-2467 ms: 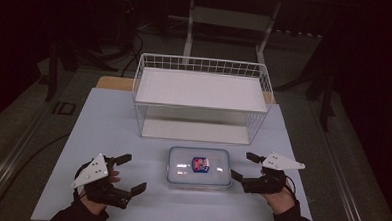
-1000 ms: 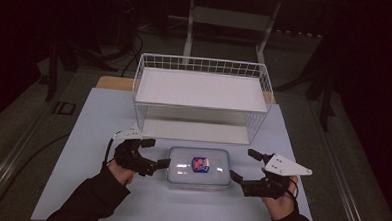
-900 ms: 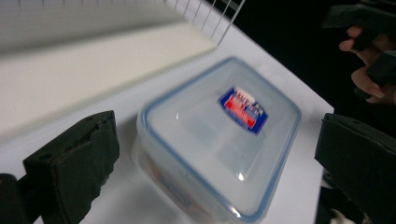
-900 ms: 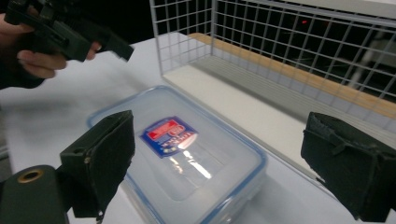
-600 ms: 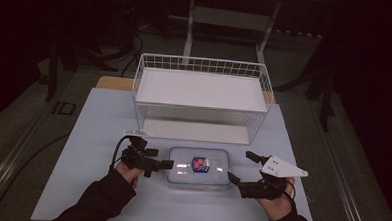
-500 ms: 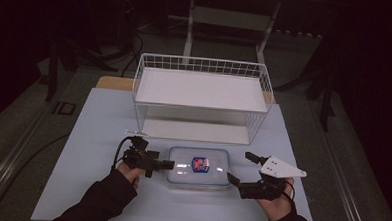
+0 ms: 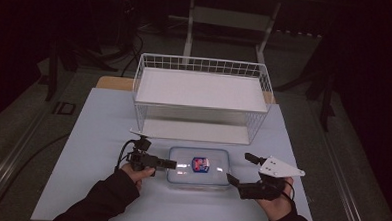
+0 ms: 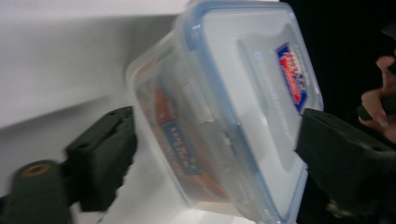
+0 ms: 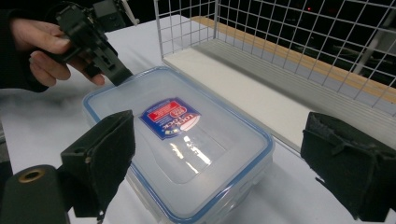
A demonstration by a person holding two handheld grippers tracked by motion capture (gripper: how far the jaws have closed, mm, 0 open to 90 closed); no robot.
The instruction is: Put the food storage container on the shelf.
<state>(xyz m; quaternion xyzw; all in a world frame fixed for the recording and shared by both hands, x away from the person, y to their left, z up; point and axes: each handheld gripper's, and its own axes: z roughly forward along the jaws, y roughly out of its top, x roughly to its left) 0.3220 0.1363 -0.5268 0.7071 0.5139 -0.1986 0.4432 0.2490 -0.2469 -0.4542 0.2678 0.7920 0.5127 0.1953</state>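
Observation:
A clear plastic container (image 7: 199, 166) with a blue-rimmed lid and a red and blue label lies flat at the table's front centre. My left gripper (image 7: 169, 164) is rolled on its side at the container's left end. It is open, and in the left gripper view the container (image 8: 224, 116) sits between the jaws. In the right gripper view one of its fingertips (image 9: 116, 74) rests at the lid's corner. My right gripper (image 7: 239, 167) is open at the container's right end, its jaws standing wide on either side of the lid (image 9: 182, 140).
A white wire basket (image 7: 202, 98) with a white floor stands just behind the container, its front wall (image 9: 280, 42) close to the lid. The pale table top (image 7: 82, 150) stretches left and right of the hands. Dark floor surrounds the table.
My left gripper has moved from the front left of the table up to the container's left end and rolled onto its side. The right gripper has edged slightly closer to the right end.

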